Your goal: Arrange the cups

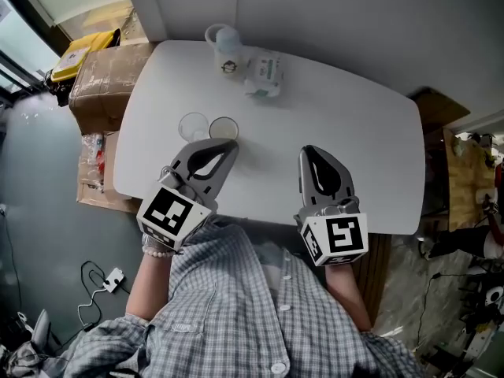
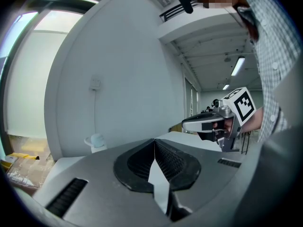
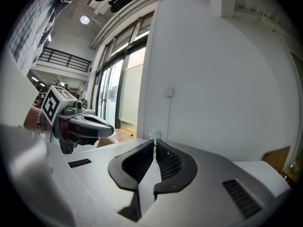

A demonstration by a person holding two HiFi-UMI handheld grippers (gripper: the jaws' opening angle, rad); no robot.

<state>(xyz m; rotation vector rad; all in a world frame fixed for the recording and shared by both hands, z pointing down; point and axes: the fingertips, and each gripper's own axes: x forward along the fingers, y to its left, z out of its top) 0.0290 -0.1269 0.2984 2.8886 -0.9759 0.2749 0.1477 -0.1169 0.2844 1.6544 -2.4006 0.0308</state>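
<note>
The left tongs [image 1: 228,145] and the right tongs [image 1: 309,151] are hovering over the near half of the white rounded table [image 1: 362,132], each pair pressed together and gripping nothing. The left clear glass cup [image 1: 194,124] and the right clear glass cup [image 1: 224,127] are standing side by side just beyond the left tongs. A white handled mug [image 1: 226,50] and a pale green-printed cup [image 1: 263,75] are sitting near the far edge.

Two clear glasses [image 1: 224,127] stand just ahead of your left tool [image 1: 227,145], while ahead of your right tool [image 1: 312,151] the worktop [image 1: 346,116] lies open.
</note>
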